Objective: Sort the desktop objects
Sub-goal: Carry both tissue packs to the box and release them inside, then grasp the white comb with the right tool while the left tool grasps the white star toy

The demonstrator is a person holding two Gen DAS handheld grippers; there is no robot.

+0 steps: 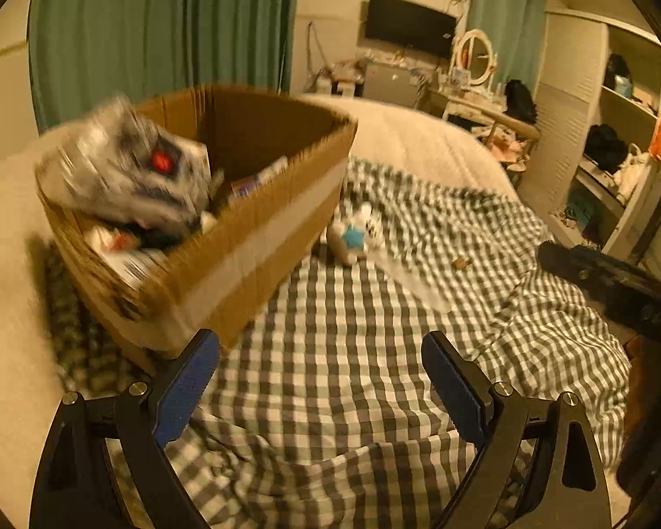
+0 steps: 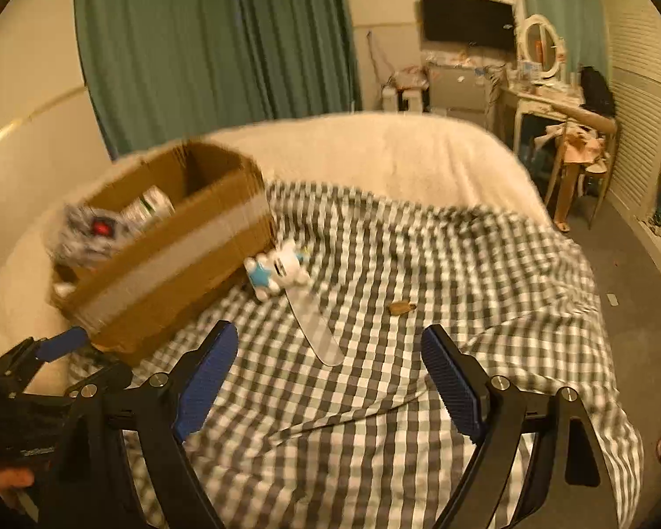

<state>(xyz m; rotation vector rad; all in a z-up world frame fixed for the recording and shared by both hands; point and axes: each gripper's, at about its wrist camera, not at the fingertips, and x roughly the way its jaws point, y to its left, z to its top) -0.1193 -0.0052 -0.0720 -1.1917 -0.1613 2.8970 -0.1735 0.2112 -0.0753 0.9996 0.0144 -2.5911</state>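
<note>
1. The work surface was a bed with a cream blanket [image 2: 374, 150], and a grey-and-white checked quilt [image 2: 418, 273] lay wrinkled over its near part.
2. A cardboard box [image 1: 251, 238] with a pale tape strip stood on the bed at the left, already holding several packages; a blurred grey-white packet [image 1: 123, 163] with a red spot was at its near corner, but I could not tell whether it rested there.
3. A small white and blue plush toy [image 2: 275, 271] lay on the quilt just beside the box, with a clear plastic strip [image 2: 315, 330] near it and a small brown scrap [image 2: 401, 307] further right.
4. The left gripper [image 1: 321, 379] and the right gripper [image 2: 328, 374] both hovered over the quilt with fingers spread wide, grasping nothing.
5. Behind stood green curtains [image 2: 216, 39], a wall television [image 2: 467, 22], a dressing table with an oval mirror [image 2: 542, 46] and open shelves [image 1: 625, 123].
</note>
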